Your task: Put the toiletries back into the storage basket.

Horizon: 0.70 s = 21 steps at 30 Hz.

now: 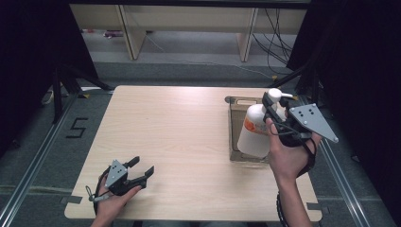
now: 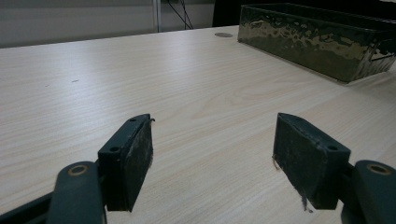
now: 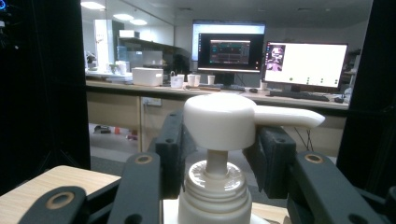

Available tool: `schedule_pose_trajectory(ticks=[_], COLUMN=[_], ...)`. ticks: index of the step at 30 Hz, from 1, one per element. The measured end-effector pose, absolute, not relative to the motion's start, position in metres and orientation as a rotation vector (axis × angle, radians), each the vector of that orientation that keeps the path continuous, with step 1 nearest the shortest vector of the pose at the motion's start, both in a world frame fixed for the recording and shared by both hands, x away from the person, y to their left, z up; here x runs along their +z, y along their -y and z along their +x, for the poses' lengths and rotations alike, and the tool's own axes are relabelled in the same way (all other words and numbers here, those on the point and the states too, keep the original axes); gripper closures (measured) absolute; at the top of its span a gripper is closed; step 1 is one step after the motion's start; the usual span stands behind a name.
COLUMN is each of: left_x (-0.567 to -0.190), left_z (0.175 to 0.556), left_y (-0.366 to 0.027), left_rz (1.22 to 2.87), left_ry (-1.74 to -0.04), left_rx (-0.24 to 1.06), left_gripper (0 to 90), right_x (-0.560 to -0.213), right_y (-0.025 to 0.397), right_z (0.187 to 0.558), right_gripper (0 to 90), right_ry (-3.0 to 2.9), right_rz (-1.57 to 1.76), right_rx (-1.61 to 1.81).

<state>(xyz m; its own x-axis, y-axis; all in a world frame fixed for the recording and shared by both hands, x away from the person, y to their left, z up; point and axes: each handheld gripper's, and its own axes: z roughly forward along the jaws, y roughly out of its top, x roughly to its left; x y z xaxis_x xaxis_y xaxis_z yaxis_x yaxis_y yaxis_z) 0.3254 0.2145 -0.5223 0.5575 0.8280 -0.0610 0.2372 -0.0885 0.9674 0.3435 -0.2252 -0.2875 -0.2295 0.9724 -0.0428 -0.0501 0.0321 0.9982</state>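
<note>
Nearest the camera, the left gripper [image 1: 140, 172] rests low on the bench [image 1: 175, 142] at its near left corner, jaws spread wide with nothing between them; its own view shows bare wood between the two black pads [image 2: 128, 163]. Well apart, at the right side, the right gripper [image 1: 274, 109] has its jaws clamped on the neck of a white pump bottle [image 1: 255, 130], just under the pump head [image 3: 224, 121]. That bottle stands tilted inside a dark rectangular tray [image 1: 234, 137] on the bench.
</note>
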Motion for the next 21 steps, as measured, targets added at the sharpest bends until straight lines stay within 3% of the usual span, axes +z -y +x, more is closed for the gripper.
schedule_pose_trajectory(ticks=[21], left_x=[-0.522], left_z=[0.325], left_y=[-0.215], left_rz=[1.626], left_ry=[-0.915], left_rx=[0.630], left_gripper=[28.1], right_x=[-0.291], right_y=[0.224], right_z=[0.368], right_gripper=[60.3], right_ry=[-1.374], right_rz=[1.040], right_rx=[1.357])
